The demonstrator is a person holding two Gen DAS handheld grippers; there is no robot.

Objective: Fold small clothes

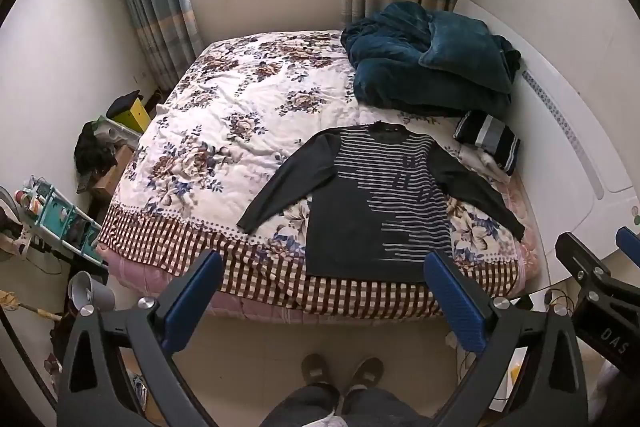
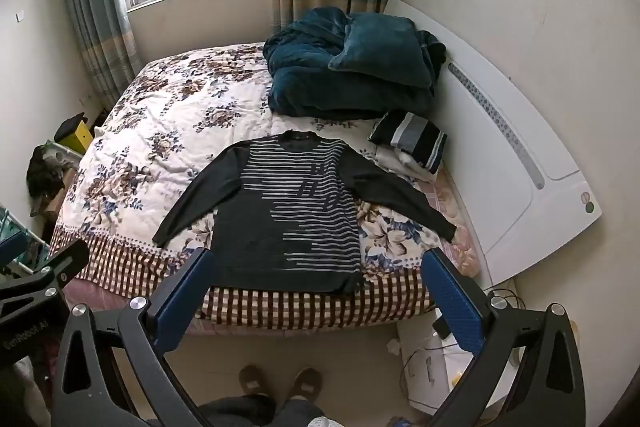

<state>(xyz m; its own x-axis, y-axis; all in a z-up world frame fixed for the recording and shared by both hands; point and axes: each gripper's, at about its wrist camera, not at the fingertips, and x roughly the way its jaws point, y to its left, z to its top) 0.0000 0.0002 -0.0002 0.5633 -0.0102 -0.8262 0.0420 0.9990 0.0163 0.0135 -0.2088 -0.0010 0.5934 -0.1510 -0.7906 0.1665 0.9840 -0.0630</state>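
Sweater: A dark sweater (image 1: 362,203) with thin pale stripes lay flat on the bed, face up. Both sleeves were spread out to the sides. Its bottom edge was at the near edge of the bed, on the checked border.
Bed: The bed (image 1: 208,131) had a white cover with big brown and blue flowers.
Left gripper: The left gripper (image 1: 320,301) was up in the air in front of the bed, pointing down at it. Its blue fingers (image 1: 192,303) were wide open and held nothing.
Right gripper: The right gripper (image 2: 316,301) was beside it, also in the air. Its blue fingers (image 2: 454,299) were wide open and held nothing too.
Folded clothes: A small pile of folded clothes (image 2: 412,143) sat near the white headboard (image 2: 520,163), just past the sweater's sleeve.
Blanket: A fluffy dark blue-green blanket (image 1: 428,63) was bunched up at the far corner.
Person: Two brown slippers (image 1: 340,373) stood on the floor by the bed.
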